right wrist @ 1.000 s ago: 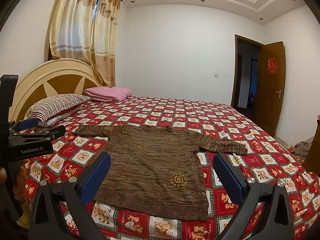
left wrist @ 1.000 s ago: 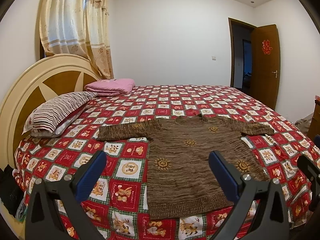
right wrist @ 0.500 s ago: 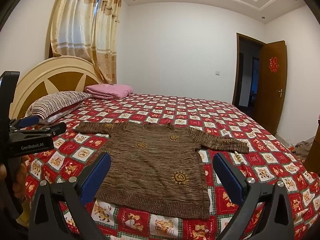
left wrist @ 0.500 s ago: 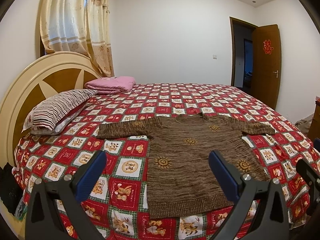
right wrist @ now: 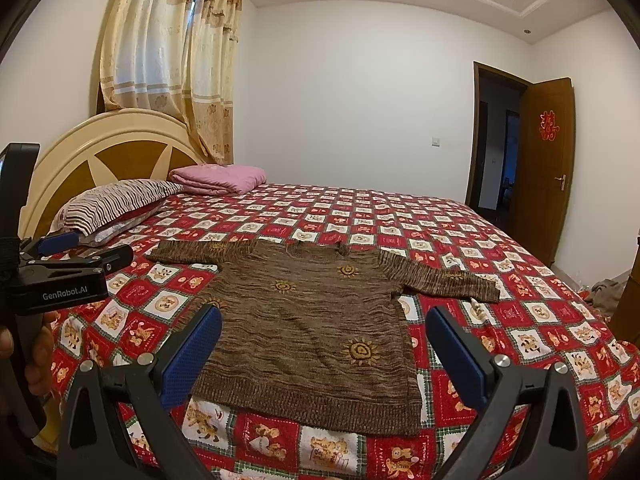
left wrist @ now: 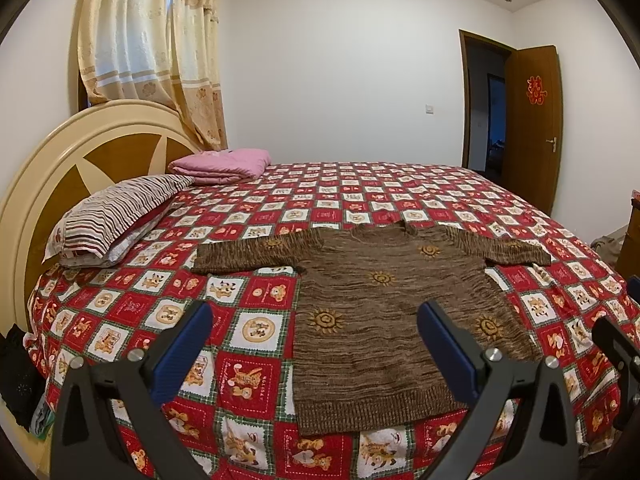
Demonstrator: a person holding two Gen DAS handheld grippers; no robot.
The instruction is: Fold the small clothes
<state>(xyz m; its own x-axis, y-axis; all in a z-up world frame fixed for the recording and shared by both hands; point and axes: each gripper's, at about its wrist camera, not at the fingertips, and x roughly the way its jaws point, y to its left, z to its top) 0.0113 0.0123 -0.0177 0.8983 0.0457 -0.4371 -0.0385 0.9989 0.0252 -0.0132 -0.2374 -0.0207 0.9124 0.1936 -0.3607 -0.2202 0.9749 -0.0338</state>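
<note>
Over the last second both cameras have crept a little nearer the bed and sunk slightly; the sweater (left wrist: 384,320) looms somewhat larger than it did, yet it has not been touched; it lies as flat as before, so my judgement is that the folding has not begun and this is only the approach.

The sweater is spread on the bedspread (left wrist: 256,328) at the near edge of the bed, hem toward the person, neck toward the far wall; one sleeve points toward the headboard (left wrist: 80,168), the other toward the door (left wrist: 532,128). The left gripper (left wrist: 312,344) hangs above the sweater's near hem with its jaws wide apart and nothing between them; the right gripper (right wrist: 324,344) hovers likewise, spread and empty, over the hem's other side; in the right view the left tool shows beside the sweater, on the headboard side, with a hand (right wrist: 36,360) on its handle.

The sweater is a soft, streaky brown knit with a ribbed hem and stitched golden suns; it looks limp and likely to sag when lifted. The bedspread is smooth printed cotton in red and white squares with little bears. A striped pillow (left wrist: 120,212) sits plump by the headboard; a folded pink blanket (left wrist: 224,164) lies just beyond the pillow; the gripper pads (left wrist: 184,348) are blue and finely dimpled.
</note>
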